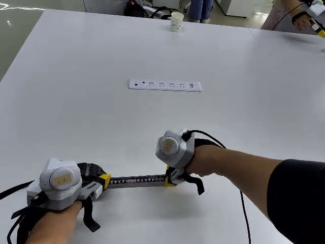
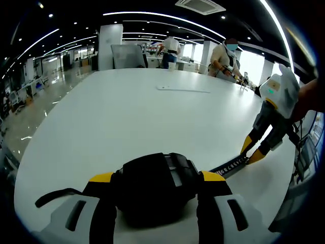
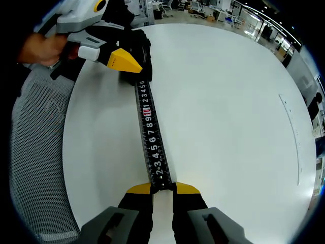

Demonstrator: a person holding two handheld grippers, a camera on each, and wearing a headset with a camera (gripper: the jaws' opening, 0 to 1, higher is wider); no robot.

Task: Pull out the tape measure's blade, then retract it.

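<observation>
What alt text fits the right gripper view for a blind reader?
The right claw pinches the tip of the tape measure's blade, which runs straight across the white table to the black case gripped by the left claw at upper left.

Site is an open-plan office or lab hall. In the left gripper view, long light strips (image 2: 152,14) and a ceiling vent (image 2: 199,5) cross the top, a white pillar (image 2: 110,47) stands upper left, a glossy floor (image 2: 45,101) runs down the left side, and people (image 2: 222,56) stand upper middle and upper right. The right gripper view has rows of desks (image 3: 203,7) along the top edge and a mesh chair (image 3: 35,152) at left; the head view has a large white table (image 1: 76,76) with a power strip (image 1: 165,85) at centre and a paper cup (image 1: 176,21) at top centre.
</observation>
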